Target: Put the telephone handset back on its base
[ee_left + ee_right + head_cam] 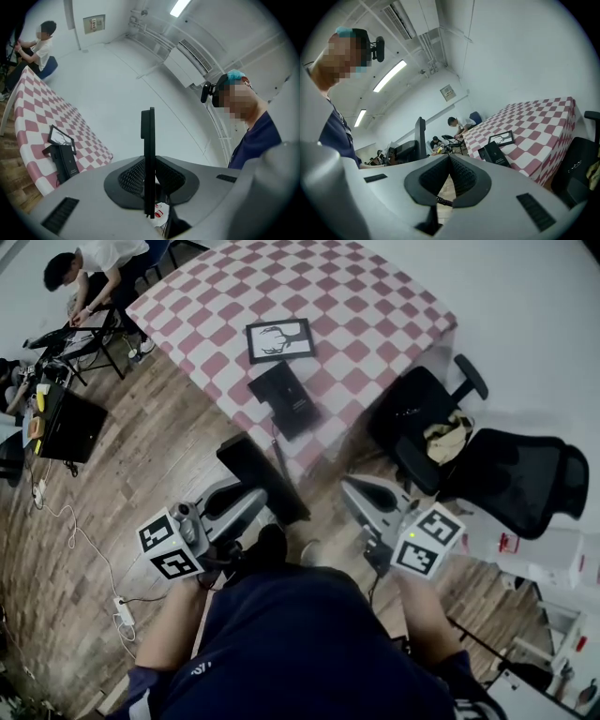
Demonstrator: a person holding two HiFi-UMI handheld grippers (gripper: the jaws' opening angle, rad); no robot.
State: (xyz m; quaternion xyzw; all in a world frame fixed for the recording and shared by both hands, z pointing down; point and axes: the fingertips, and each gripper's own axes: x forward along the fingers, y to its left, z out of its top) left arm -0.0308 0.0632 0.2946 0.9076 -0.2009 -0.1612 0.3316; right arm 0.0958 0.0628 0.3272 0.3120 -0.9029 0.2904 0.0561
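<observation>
The black telephone handset (263,475) is clamped edge-on in my left gripper (253,501), which I hold low over the wooden floor, short of the table. In the left gripper view the handset (148,154) stands upright between the shut pads of the left gripper (149,164). The black telephone base (284,397) lies on the red-and-white checkered table (375,324), near its front edge, and a thin cord (278,448) runs from it toward the handset. My right gripper (354,487) hangs to the right of the handset. Its jaws are shut and hold nothing (449,158).
A framed picture (279,339) lies just beyond the base. Two black office chairs (424,426) (525,476) stand at the table's right corner. A person (94,266) sits at the far left end, near a dark desk (70,426). A power strip (124,612) lies on the floor.
</observation>
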